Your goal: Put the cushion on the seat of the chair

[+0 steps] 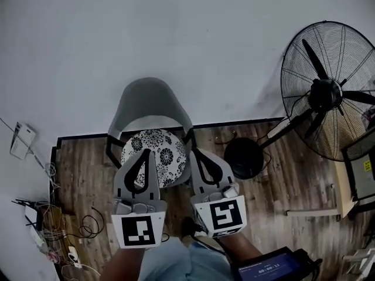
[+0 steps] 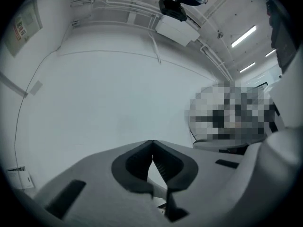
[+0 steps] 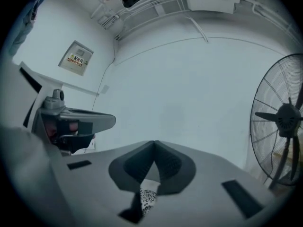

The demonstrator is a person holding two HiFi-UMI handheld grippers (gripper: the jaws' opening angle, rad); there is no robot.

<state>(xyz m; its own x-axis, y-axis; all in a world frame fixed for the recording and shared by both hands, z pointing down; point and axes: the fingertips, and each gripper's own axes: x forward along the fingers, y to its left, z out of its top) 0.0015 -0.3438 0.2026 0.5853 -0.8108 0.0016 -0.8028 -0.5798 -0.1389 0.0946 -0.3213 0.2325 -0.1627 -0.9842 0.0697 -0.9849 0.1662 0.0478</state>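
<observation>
Cushion: the round black-and-white floral cushion is lying on the seat of the grey chair and covering most of it. Its near edge is hiding behind the two grippers.
Chair: it is standing on the wood floor, with its curved back close against the white wall.
Left gripper: the left gripper is hanging in front of the chair. Its fingers are pressing together at the tips, gripping nothing.
Right gripper: the right gripper is hanging just beside the left one. Its fingers are likewise pressing together, empty, and a sliver of floral pattern is showing beneath them in the right gripper view.
Fan: a large pedestal fan is standing at the right, with its round black base sitting near the chair.
Cables: a tangle of cables is lying at the left, possibly around a power strip.
</observation>
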